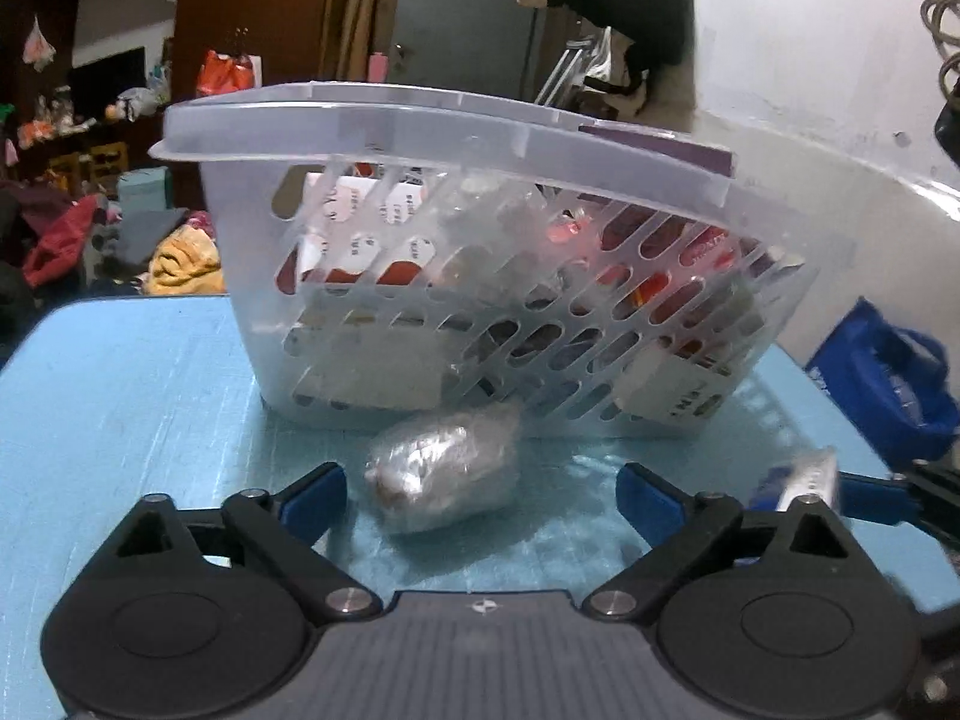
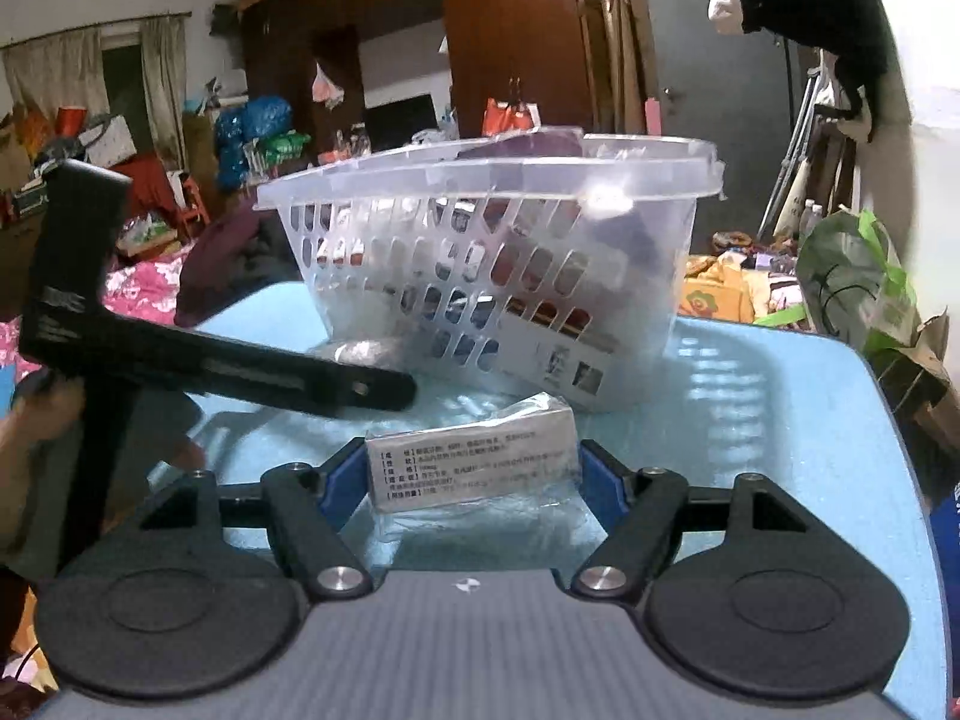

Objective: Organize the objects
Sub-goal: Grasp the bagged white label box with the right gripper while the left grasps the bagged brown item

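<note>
translucent plastic basket [image 1: 480, 276] stands on the light blue table [image 1: 132, 396], already packed with boxes and packets that show red and white through its slotted wall. your left gripper [image 1: 480, 495] hangs low over the table with its blue pads spread wide; a foil-wrapped bundle [image 1: 444, 474] lies on the table between them, close to the left pad, and neither pad presses on it. the bundle sits just in front of the basket's near wall, touching or nearly so; you cannot tell which. your right gripper [image 2: 474, 480] has a flat silver box [image 2: 474, 462] in clear wrap, printed with small text, between its blue pads [image 2: 345, 480]; both pads sit against the box's short ends, so it reads as gripped. the box is low over the table, just in front of the basket [image 2: 498, 276]. in the right wrist view the left gripper's black body [image 2: 198, 360] crosses the left side, and your hand [image 2: 36, 426] shows blurred at the edge.
</note>
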The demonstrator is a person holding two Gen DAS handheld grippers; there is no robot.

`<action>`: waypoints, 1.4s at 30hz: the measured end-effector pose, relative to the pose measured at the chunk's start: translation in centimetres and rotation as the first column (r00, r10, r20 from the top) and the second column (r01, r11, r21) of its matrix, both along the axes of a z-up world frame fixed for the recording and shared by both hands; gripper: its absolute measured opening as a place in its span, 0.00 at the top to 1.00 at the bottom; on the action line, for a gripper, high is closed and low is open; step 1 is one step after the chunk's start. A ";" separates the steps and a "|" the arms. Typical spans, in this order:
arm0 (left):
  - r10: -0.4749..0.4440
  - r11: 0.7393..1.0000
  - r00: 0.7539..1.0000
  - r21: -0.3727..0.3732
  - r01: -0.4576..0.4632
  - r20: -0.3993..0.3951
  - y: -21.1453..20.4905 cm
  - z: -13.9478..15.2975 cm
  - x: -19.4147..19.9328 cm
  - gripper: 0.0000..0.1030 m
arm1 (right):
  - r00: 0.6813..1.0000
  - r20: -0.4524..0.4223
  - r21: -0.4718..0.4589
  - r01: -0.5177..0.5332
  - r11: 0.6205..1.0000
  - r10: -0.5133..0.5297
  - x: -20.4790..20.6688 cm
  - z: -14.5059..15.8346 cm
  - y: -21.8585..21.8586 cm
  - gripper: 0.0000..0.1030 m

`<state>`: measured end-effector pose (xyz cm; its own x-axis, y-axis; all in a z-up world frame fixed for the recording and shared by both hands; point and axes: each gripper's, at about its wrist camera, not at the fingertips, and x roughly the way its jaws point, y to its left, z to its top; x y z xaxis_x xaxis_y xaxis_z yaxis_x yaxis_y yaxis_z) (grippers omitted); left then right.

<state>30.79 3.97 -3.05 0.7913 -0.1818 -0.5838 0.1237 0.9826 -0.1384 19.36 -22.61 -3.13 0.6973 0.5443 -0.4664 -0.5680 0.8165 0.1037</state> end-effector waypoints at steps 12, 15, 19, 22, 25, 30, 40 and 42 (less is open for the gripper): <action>-0.035 0.999 0.997 0.011 0.034 0.072 1.3 0.6 -4.0 0.42 | 0.999 0.033 0.014 0.011 1.000 -0.011 -0.1 0.0 -0.1 0.26; -0.054 0.998 0.993 0.036 0.051 0.102 1.4 0.6 -5.6 0.41 | 0.998 0.049 -0.002 0.025 1.000 -0.025 -0.3 0.0 0.0 0.26; -0.059 0.998 0.990 0.022 0.056 0.127 1.7 0.7 -6.4 0.41 | 0.998 0.055 -0.026 0.019 0.999 -0.017 -0.3 0.0 0.4 0.26; -0.064 0.998 0.985 -0.012 0.067 0.159 2.0 1.1 -6.0 0.41 | 0.998 0.062 -0.012 0.018 1.000 -0.017 -0.4 0.0 0.1 0.26; -0.060 0.997 0.974 -0.032 0.069 0.217 2.3 1.4 -6.8 0.41 | 0.997 0.078 -0.002 0.013 1.000 -0.013 -0.6 0.0 -0.1 0.26; -0.046 0.997 0.953 -0.053 0.064 0.300 2.5 1.8 -7.7 0.41 | 0.994 0.112 0.032 0.005 0.999 -0.008 -1.2 0.3 -0.6 0.26; -0.079 0.987 0.922 -0.097 0.124 0.380 3.0 3.2 -9.1 0.41 | 0.979 0.203 0.181 -0.072 0.981 0.034 -2.6 1.4 -2.2 0.26; -0.095 0.983 0.912 -0.104 0.148 0.399 3.1 5.9 -8.9 0.41 | 0.976 0.213 0.217 -0.088 0.972 0.041 -2.4 3.5 -2.1 0.26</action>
<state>21.93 7.06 2.87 0.9179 -0.3442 -0.1974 0.3114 0.9332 -0.1791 16.94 -24.71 0.42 0.7252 0.6653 -0.1777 -0.6471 0.7466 0.1546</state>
